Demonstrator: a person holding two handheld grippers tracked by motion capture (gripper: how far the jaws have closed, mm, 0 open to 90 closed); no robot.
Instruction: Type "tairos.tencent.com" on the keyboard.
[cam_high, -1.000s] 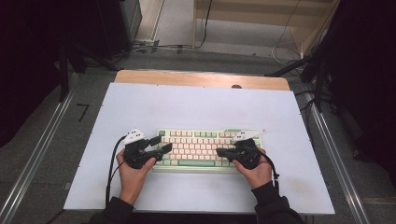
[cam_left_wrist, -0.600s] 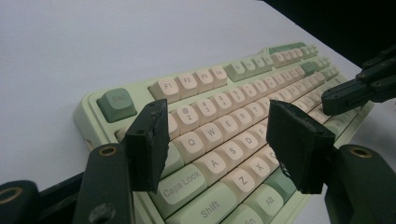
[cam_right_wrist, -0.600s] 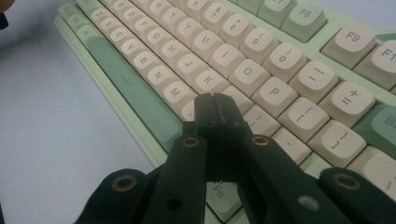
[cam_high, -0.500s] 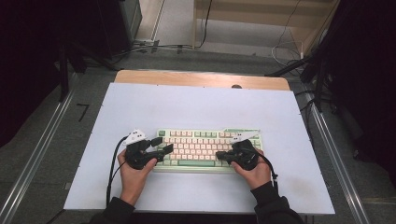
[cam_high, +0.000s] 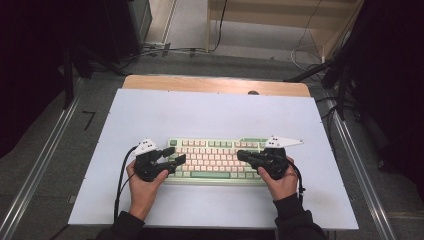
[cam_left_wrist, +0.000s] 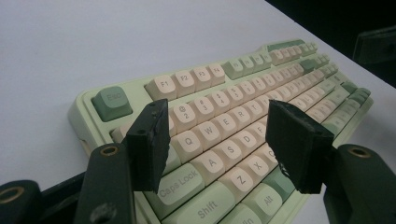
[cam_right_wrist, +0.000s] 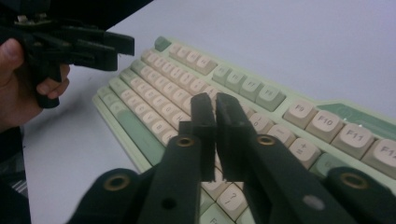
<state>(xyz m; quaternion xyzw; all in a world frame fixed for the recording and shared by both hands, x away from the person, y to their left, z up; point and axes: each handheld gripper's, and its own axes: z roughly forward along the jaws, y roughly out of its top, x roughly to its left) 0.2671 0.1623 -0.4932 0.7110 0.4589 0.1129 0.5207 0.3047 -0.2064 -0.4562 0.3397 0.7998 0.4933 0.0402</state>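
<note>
Below, keyboard – left claw, right claw above

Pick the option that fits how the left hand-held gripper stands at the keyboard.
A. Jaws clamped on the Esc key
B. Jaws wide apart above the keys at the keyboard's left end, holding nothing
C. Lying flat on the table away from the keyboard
B: in the left gripper view the left hand-held gripper has its jaws spread over the keyboard, with nothing between them.
</note>
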